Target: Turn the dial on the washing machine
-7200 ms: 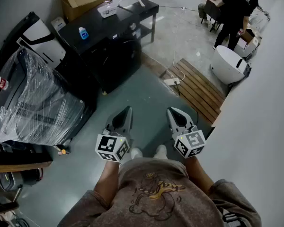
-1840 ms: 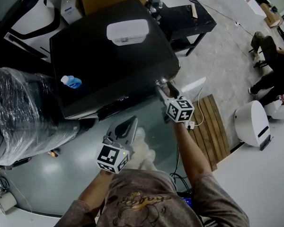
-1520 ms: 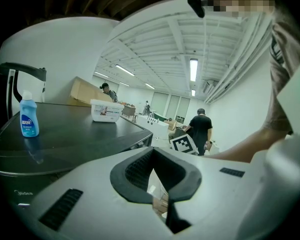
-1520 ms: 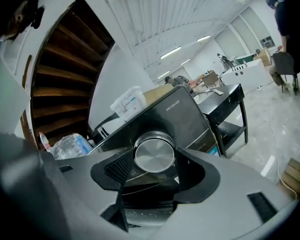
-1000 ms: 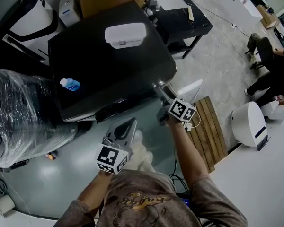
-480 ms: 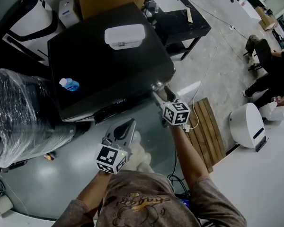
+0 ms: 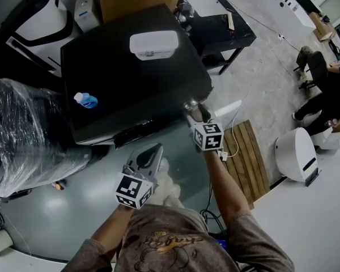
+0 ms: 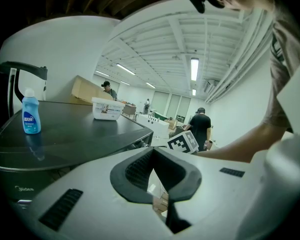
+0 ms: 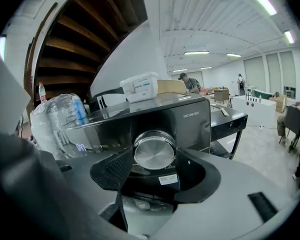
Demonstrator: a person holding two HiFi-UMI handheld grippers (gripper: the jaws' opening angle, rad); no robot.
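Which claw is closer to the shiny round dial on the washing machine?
Right. The right claw is on the dial, one jaw each side. The left claw hangs lower, apart from the washing machine.

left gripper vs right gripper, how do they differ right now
The left gripper has its jaws together on nothing; the right gripper is clamped on the round silver metal dial. The left one hangs short of the black washing machine, off its front edge; the right one reaches its front panel. Both are the same pale two-jaw build with dark pads and a marker cube.
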